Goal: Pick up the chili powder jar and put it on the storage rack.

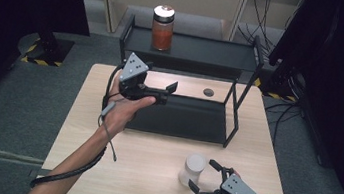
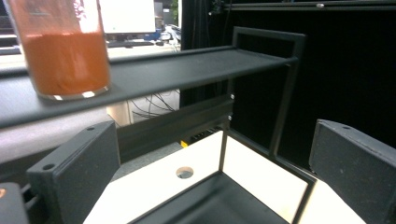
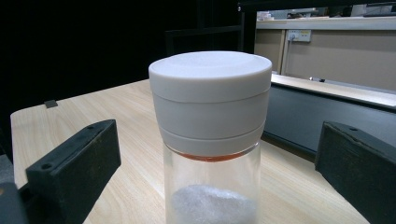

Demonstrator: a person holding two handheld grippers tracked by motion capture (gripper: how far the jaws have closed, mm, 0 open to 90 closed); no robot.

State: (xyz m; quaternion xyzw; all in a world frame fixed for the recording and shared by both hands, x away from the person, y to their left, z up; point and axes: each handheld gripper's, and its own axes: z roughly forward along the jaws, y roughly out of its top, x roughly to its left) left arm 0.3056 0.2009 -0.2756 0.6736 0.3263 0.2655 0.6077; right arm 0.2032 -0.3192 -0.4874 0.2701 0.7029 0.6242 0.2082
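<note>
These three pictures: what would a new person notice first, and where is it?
Probably the white-lidded jar near the table's front edge, standing upright between the open jaws of the right hand-held gripper. Next, the jar of orange powder on the top shelf of the black rack, with the left hand-held gripper open and empty over the lower shelf.

Table [image 1: 149, 175]: pale wood-grain top, smooth, matt. Shelf rack [image 1: 191, 49]: black metal, matt, finely textured. Near jar [image 3: 211, 140]: clear glossy glass or plastic, smooth matt white plastic lid. Rack jar [image 1: 162, 27]: clear, glossy. Gripper jaws: matt black plastic.
</note>
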